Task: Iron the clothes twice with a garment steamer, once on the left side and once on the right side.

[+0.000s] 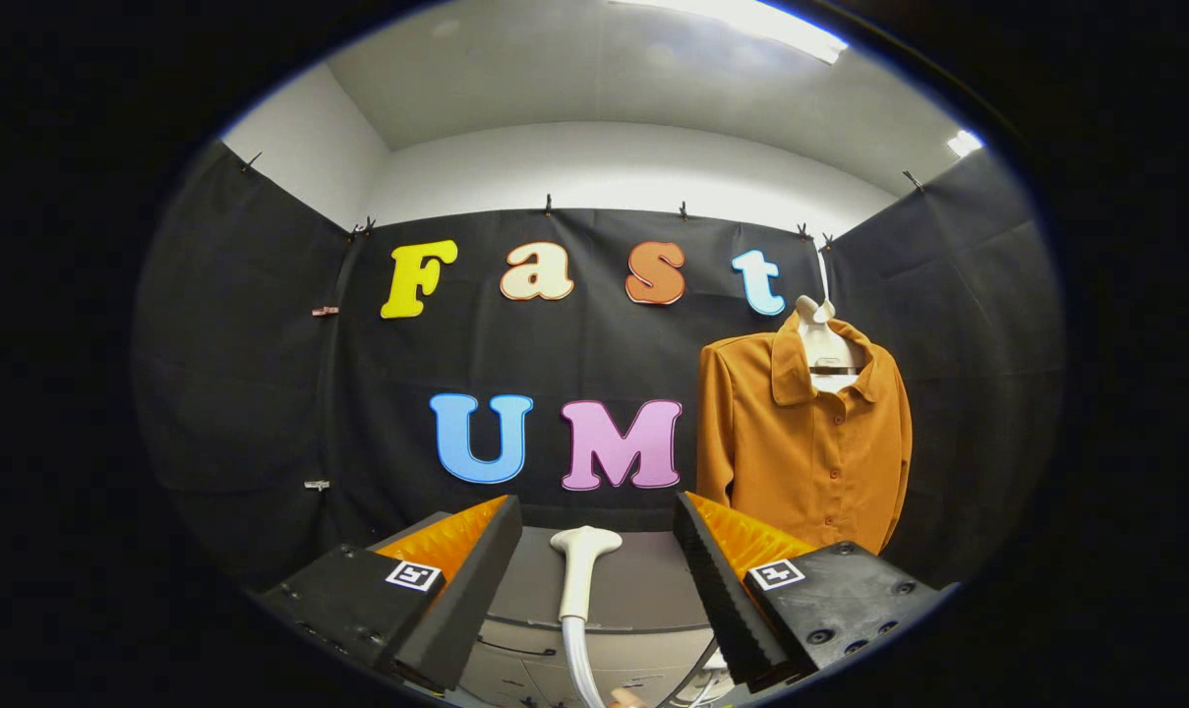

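Observation:
An orange-brown buttoned shirt (801, 438) hangs on a white hanger (825, 344) against the black cloth wall, beyond and to the right of my fingers. The white steamer head (581, 570) lies on a grey surface (643, 590) between my two fingers, its handle and hose (579, 664) running back toward me. My gripper (596, 551) is open wide, with a clear gap on each side of the steamer; neither finger touches it.
The grey surface looks like the top of a cabinet with drawer fronts (525, 659) below. A dark cable (694, 674) runs by the right finger. Black cloth walls close the booth at left, back and right.

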{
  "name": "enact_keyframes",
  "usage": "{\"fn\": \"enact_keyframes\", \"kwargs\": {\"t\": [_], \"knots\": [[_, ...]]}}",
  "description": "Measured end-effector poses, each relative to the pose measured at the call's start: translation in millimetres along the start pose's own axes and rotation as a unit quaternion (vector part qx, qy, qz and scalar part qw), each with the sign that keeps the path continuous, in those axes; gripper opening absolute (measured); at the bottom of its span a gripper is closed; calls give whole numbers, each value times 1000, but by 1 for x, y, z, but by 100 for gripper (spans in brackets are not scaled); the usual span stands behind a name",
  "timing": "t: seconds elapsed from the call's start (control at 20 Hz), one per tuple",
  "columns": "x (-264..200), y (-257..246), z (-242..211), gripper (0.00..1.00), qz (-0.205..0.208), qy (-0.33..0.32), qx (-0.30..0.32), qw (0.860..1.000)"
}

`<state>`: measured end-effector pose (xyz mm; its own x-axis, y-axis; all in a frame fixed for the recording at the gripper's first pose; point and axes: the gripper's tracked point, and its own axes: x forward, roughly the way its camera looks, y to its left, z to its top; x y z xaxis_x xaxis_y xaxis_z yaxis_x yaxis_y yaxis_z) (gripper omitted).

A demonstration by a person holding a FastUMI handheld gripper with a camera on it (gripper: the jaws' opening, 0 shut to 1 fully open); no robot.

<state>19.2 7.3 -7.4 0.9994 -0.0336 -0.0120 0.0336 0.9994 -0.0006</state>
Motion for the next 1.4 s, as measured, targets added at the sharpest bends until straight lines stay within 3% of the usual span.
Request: {"fn": "enact_keyframes", "kwargs": {"t": [0.5,0.85,1.4], "knots": [[43,43,-36,98,-1,43,11,999],[93,36,-59,98,4,69,10,998],[169,21,-128,98,5,166,28,986]]}}
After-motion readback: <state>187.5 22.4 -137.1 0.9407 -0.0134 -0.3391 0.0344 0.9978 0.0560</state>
